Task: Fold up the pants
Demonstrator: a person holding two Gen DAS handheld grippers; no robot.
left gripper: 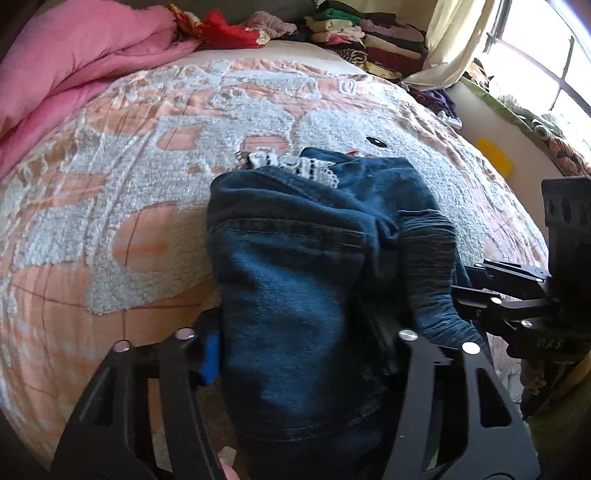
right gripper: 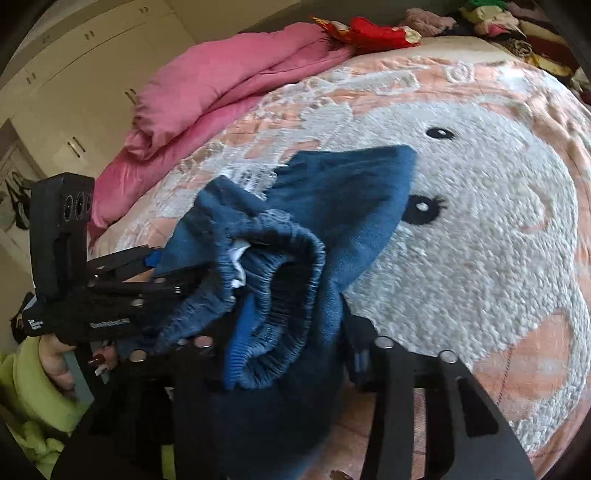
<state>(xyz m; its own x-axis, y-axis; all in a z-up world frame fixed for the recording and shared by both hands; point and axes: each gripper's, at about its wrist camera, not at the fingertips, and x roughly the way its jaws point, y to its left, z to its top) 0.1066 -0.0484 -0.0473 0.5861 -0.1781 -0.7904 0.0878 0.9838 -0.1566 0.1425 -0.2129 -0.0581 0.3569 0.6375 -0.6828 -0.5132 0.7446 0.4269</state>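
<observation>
The blue denim pants [left gripper: 306,280] are bunched and lifted over the bed between both grippers. My left gripper [left gripper: 303,354] is shut on the pants fabric near the waist; the cloth covers its fingertips. My right gripper [right gripper: 291,354] is shut on the elastic waistband [right gripper: 280,266], which hangs open in front of it. The right gripper also shows in the left wrist view [left gripper: 491,299], at the right edge of the pants. The left gripper shows in the right wrist view [right gripper: 155,280], at the left, touching the waistband. The pants' far end [right gripper: 351,177] rests on the blanket.
A peach and white fluffy blanket [left gripper: 184,155] with a cartoon face covers the bed. A pink duvet [left gripper: 74,66] lies piled at the far left. Stacked folded clothes [left gripper: 369,33] stand at the far end. A window [left gripper: 535,62] and sill lie at the right.
</observation>
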